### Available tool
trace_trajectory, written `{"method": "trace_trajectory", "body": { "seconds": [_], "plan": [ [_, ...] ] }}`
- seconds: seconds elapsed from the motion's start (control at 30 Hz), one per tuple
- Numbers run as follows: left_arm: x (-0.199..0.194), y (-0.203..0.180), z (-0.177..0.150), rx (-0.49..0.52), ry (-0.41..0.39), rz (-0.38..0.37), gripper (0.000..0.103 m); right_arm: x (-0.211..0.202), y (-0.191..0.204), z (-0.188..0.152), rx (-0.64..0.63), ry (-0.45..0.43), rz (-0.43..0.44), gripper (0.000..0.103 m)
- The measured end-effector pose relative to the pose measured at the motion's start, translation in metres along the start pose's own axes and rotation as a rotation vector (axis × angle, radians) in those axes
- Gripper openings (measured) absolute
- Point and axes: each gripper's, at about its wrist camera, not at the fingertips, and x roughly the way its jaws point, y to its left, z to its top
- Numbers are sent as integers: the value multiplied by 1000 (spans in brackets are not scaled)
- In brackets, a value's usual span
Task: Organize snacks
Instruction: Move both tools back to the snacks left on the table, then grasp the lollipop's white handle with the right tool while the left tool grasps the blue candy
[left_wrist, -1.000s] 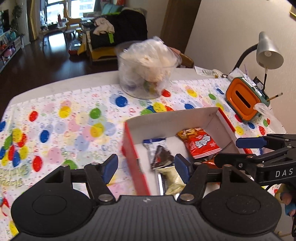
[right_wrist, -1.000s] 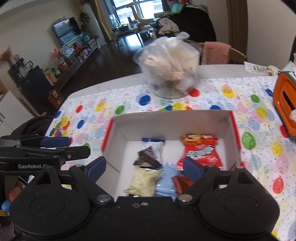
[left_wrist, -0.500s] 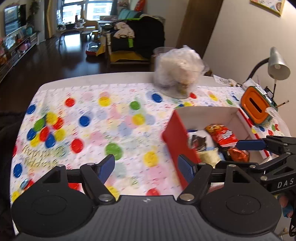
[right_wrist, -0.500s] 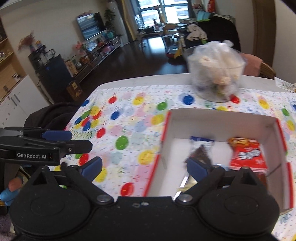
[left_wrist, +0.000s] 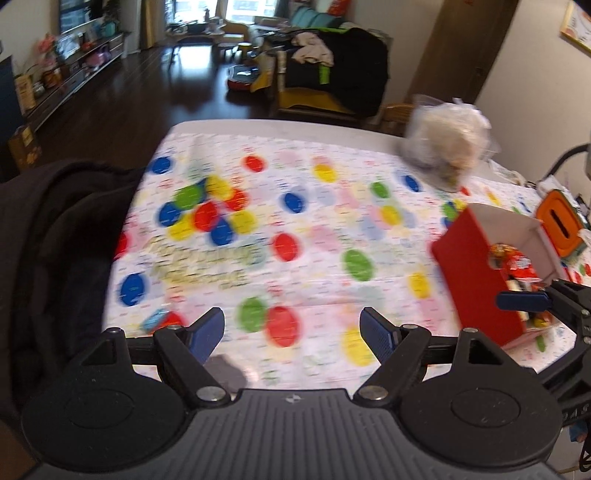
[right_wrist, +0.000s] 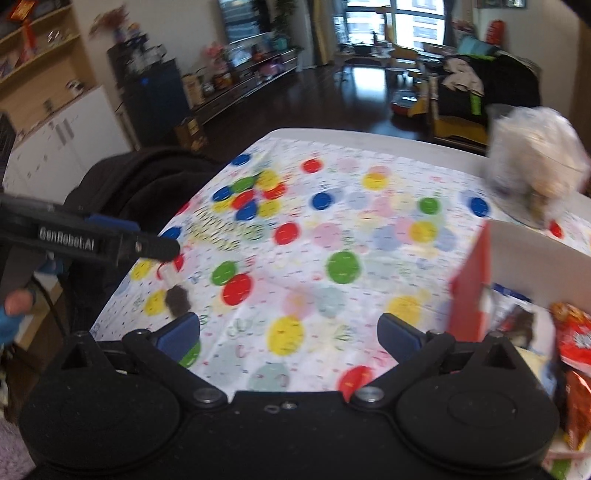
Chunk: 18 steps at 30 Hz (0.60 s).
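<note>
Over the bench (left_wrist: 258, 127), draped with a balloon-dot cloth (left_wrist: 332, 221), hung both claws. Left claw (left_wrist: 291, 330): jaws apart and opening, nothing between them, only printed cloth beneath. Right claw (right_wrist: 288, 332): jaws wide and opening, likewise empty. Off to the right, well clear of both, stood a red box (left_wrist: 476, 273) with a white inside, holding the snacks: a red packet (right_wrist: 574, 332) and a dark wrapper (right_wrist: 517, 325) among them, print too blurred to read. Near the bench's left edge lay a small dark snack (right_wrist: 177, 301) and a red-and-white wrapper (right_wrist: 166, 269) just beside it; seen from the left wrist, a blue-and-red wrapper (left_wrist: 157, 319) by the left finger. Behind the box sat a clear tub with a plastic bag (left_wrist: 448, 147), further right an orange-topped container (left_wrist: 561, 225). Against the left edge, a black padded garment (left_wrist: 62, 236). Read on the left claw's arm: "GenRobot.AI" (right_wrist: 72, 236). Yellow lettering on the cloth smeared, unreadable.
</note>
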Motion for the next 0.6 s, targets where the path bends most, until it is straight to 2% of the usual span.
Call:
{"method": "trace_trajectory", "body": {
  "seconds": [0.3,0.6],
  "plan": [
    [11,80,-9,-67,33,46,80,57,63,14,-137,51,41,102],
    [27,122,-18,-79,63,59,80,120,117,16,-332,122,88,94]
  ]
}}
